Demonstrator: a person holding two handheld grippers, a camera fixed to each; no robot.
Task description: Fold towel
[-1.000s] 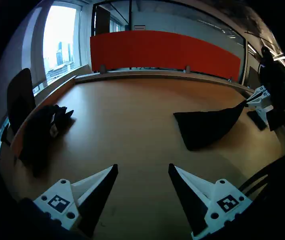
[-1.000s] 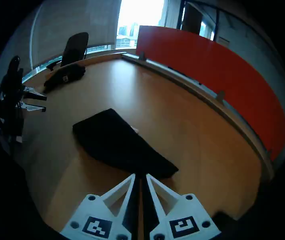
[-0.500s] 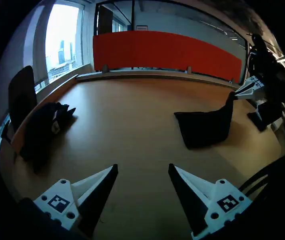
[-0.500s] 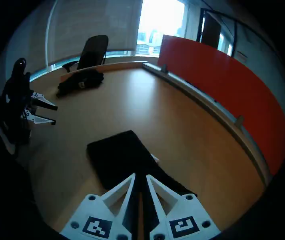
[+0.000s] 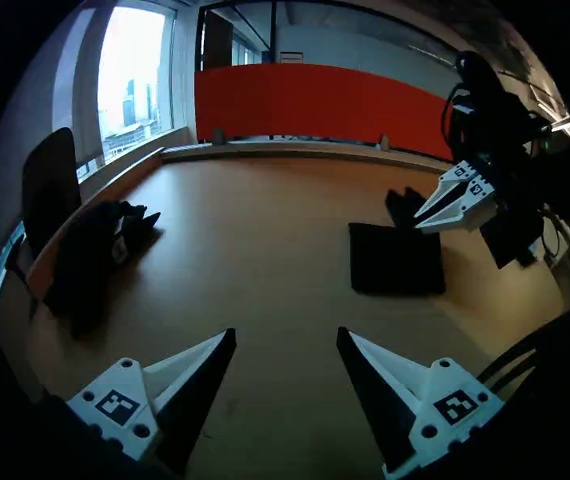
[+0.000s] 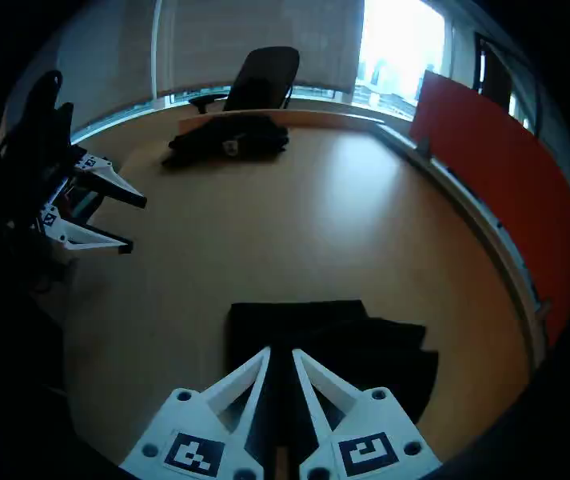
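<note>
Wooden desk (image 5: 269, 232) holds black towel (image 5: 396, 258), right claw (image 6: 281, 352) clenching it, left claw (image 5: 285, 331) released.

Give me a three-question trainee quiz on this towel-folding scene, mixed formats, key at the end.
1. True or false: the left gripper has its jaws shut.
2. What lies on the table near the chair? A) black bag B) laptop C) mug
3. Fill in: the right gripper pinches the black ____.
Key: 1 false, they stand open; 2 A; 3 towel.
</note>
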